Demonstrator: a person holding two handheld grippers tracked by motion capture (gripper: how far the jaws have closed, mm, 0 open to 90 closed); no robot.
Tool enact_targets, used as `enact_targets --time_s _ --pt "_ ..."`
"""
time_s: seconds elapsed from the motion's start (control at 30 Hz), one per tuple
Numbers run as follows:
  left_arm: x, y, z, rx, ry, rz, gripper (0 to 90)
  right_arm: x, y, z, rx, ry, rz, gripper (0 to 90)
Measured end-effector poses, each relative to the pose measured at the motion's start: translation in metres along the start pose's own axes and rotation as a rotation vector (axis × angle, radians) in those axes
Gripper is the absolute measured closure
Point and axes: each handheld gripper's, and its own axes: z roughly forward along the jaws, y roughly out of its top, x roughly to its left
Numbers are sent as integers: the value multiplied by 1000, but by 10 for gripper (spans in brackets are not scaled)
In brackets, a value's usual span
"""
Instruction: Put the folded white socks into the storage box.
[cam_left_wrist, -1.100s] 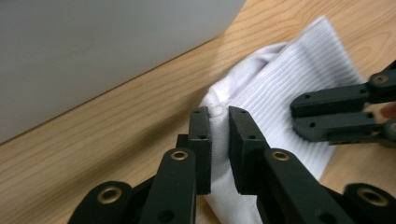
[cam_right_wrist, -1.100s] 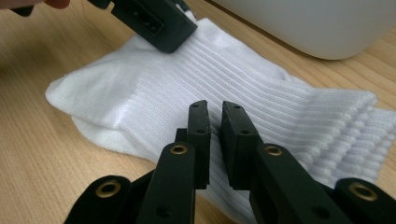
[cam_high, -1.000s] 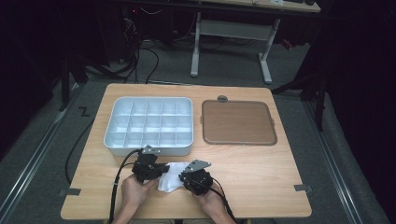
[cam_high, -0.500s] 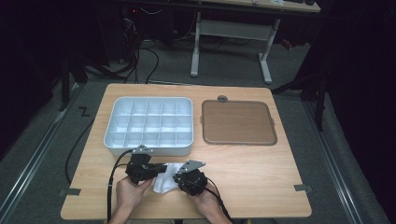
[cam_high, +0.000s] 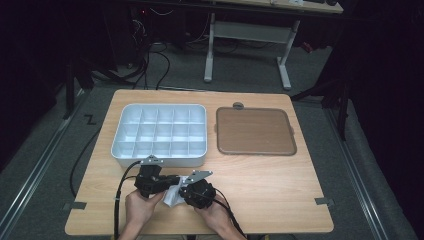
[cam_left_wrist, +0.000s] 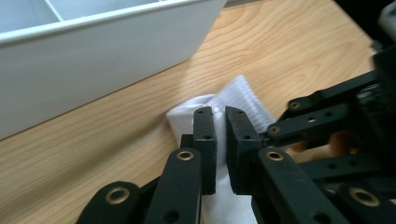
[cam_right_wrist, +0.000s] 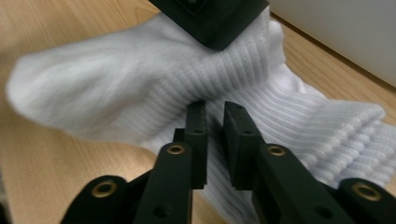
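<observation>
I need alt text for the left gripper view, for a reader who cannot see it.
The left tool pinches a white ribbed fabric sock lying on the light wooden table. The white plastic compartment tray stands behind, and the right tool's black fingers reach in from the right.

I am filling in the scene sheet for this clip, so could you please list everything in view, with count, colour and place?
sock: one, white, ribbed, near edge of the table, between the two tongs
divided tray: one, white, many compartments, left half of the table
flat tray: one, brown, right of the divided tray
table: one, light wood, centre of the high view
desk frame: one, pale, on the floor beyond the table
left tongs: black, shut on the sock
right tongs: black, pinching the sock's ribbed part; jaws have just been opening slightly
hands: two, at the near edge
</observation>
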Motion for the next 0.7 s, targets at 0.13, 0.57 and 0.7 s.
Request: enact_targets --time_s 0.13,0.57,0.7 --pt "2 -2 0 3 31 36 840 0 -1 -10 -14 -22 -1 759" --pt "0 -4 2 1 53 62 840 -34 -10 -48 -54 -175 85 671" --pt "-3 -4 2 3 55 77 840 -39 -15 -39 -20 -177 93 663"
